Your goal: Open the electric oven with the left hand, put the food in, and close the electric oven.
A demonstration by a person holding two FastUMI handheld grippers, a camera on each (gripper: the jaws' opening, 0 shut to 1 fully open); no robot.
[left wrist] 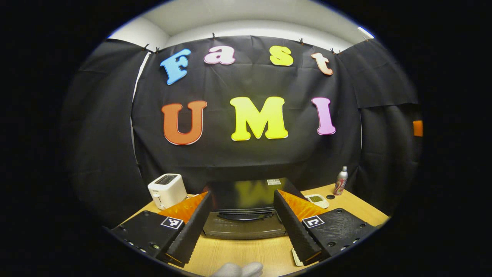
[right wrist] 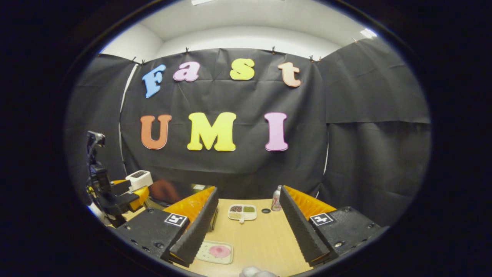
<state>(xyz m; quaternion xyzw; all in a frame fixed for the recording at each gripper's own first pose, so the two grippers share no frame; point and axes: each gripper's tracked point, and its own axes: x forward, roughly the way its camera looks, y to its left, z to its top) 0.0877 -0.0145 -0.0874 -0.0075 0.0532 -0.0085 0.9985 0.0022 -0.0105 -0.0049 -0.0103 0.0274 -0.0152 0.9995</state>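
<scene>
The electric oven (left wrist: 246, 207) is a black box with a glossy top, sitting on the counter (left wrist: 250, 254) with its door shut (dark front with a curved handle). The food (right wrist: 220, 251) is a pink round thing on a pale rectangular tray, lying flat on the counter just right of the oven.

A light wooden surface (right wrist: 265, 234) carries a black electric oven (left wrist: 246, 200) with a white toaster (left wrist: 167, 189) just beside it. Farther along lie a divided white dish (right wrist: 242, 212), a slim can (right wrist: 276, 198), a small dark disc (right wrist: 266, 211) and a tray with pink food (right wrist: 215, 251).
</scene>
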